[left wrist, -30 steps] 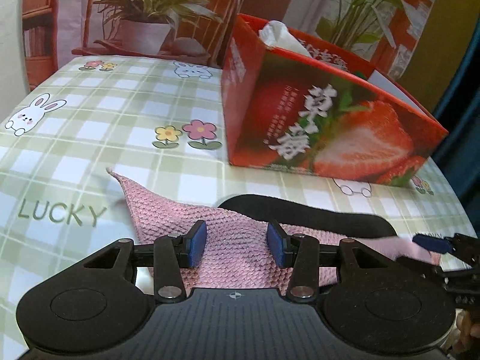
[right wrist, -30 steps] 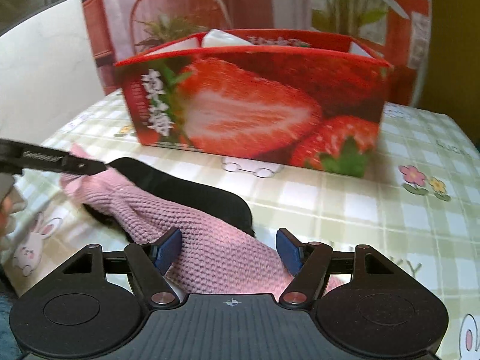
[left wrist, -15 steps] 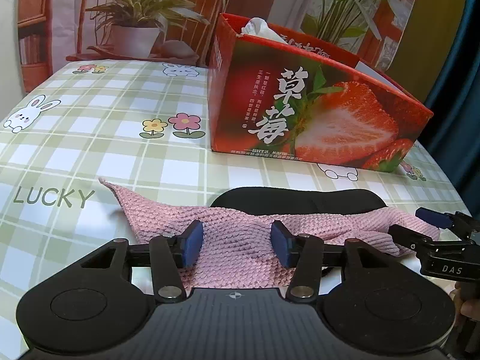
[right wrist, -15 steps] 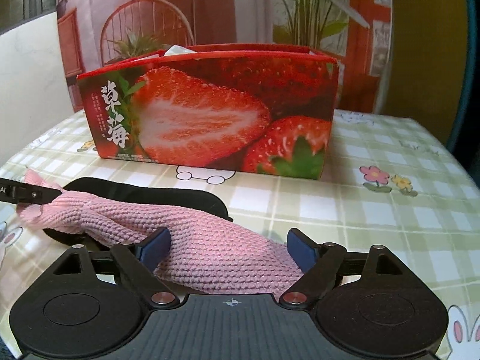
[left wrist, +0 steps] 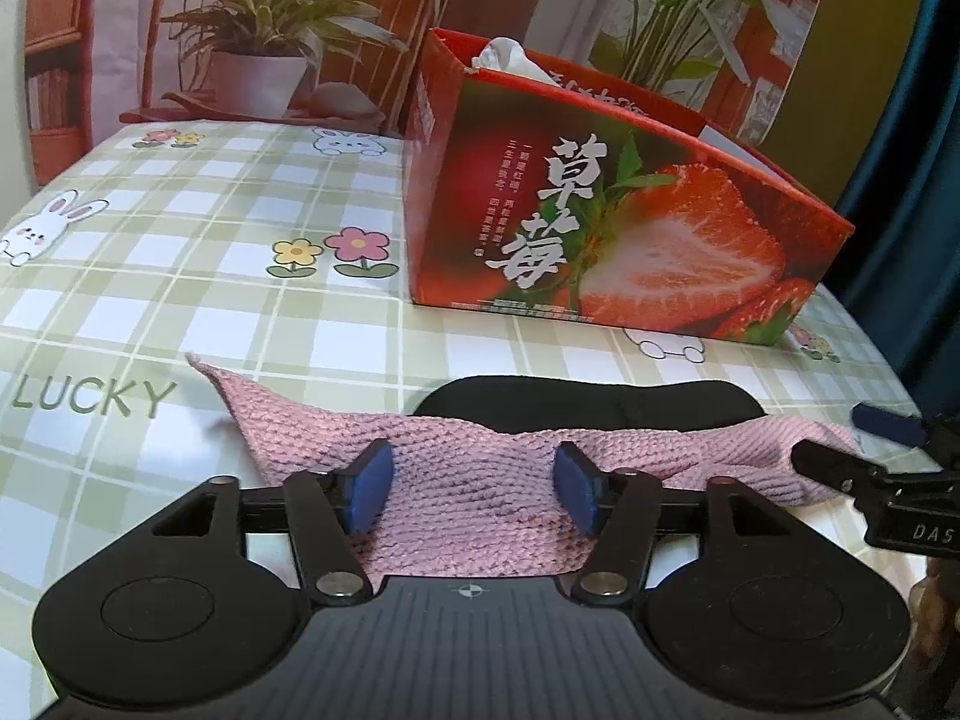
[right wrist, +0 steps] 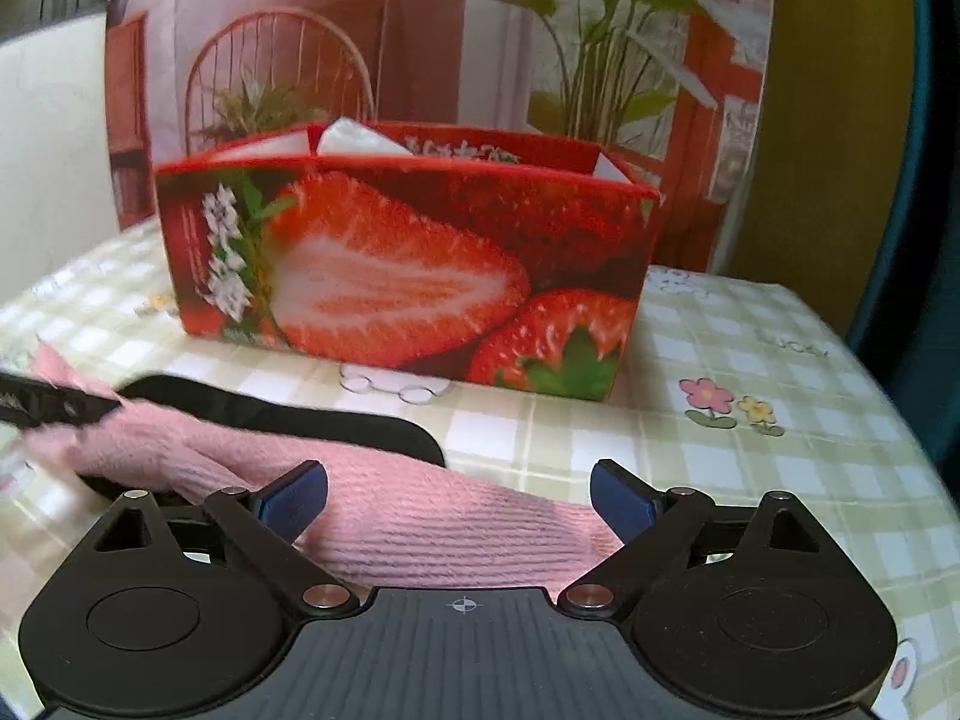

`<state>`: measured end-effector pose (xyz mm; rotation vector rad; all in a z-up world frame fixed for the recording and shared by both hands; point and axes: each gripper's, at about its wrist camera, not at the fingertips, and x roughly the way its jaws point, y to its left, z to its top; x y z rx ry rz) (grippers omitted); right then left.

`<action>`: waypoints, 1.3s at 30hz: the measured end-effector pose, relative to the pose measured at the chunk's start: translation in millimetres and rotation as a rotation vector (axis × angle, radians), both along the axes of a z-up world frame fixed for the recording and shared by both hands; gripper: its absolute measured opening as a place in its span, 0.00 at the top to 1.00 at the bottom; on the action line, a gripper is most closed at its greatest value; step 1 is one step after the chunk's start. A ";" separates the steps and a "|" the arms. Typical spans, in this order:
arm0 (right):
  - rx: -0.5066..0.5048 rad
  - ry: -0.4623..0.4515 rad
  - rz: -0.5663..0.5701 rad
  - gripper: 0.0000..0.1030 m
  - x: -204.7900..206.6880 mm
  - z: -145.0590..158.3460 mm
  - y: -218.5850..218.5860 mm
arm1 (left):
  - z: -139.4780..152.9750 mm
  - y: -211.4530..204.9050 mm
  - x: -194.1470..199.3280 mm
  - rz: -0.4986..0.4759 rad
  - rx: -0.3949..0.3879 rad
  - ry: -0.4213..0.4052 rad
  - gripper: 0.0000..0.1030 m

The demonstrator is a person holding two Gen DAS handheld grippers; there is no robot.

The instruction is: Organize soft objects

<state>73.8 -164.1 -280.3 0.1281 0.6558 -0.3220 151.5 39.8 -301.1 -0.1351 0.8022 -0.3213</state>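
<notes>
Where plaid tablecloth (left wrist: 180,276) spreads, potted plant (left wrist: 264,42) stands behind.

Home setting, likely dining or living corner. Table (left wrist: 180,252) covered in green-checked cloth printed with bunnies, flowers, "LUCKY". Strawberry-print cardboard box (left wrist: 612,240) toward tabletop's far edge, white tissue (left wrist: 510,57) poking out. Behind far edge: backdrop (right wrist: 420,30) picturing potted plants, rattan chair, brick wall. Dark curtain at right edge.

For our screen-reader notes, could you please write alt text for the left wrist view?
The open left tool straddles a pink cloth lying over a black pad on a checked tablecloth. A strawberry box stands behind.
</notes>
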 end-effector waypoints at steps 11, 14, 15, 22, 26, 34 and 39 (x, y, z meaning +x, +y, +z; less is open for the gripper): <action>0.200 0.029 0.027 0.25 1.4 -18.3 -9.8 | 0.5 -1.9 1.4 -0.002 0.010 0.004 0.22; 0.185 0.026 0.038 0.25 2.1 -19.6 -7.9 | -1.9 -3.8 4.0 0.034 0.048 0.028 0.00; 0.182 0.026 0.039 0.25 2.2 -19.8 -7.3 | -1.7 -5.0 3.4 0.031 0.056 0.023 0.00; 0.179 0.022 0.042 0.25 2.0 -19.9 -6.8 | -2.2 -4.4 3.7 0.039 0.053 0.022 0.00; 0.182 0.018 0.041 0.24 2.0 -20.0 -7.0 | -4.5 -8.8 0.0 0.047 0.076 -0.006 0.00; 0.179 0.014 0.040 0.23 1.8 -20.6 -7.0 | -3.9 -6.9 -1.3 0.020 0.092 -0.003 0.00; 0.179 0.015 0.038 0.23 3.1 -20.4 -8.1 | 7.1 5.5 5.5 0.001 0.038 0.066 0.04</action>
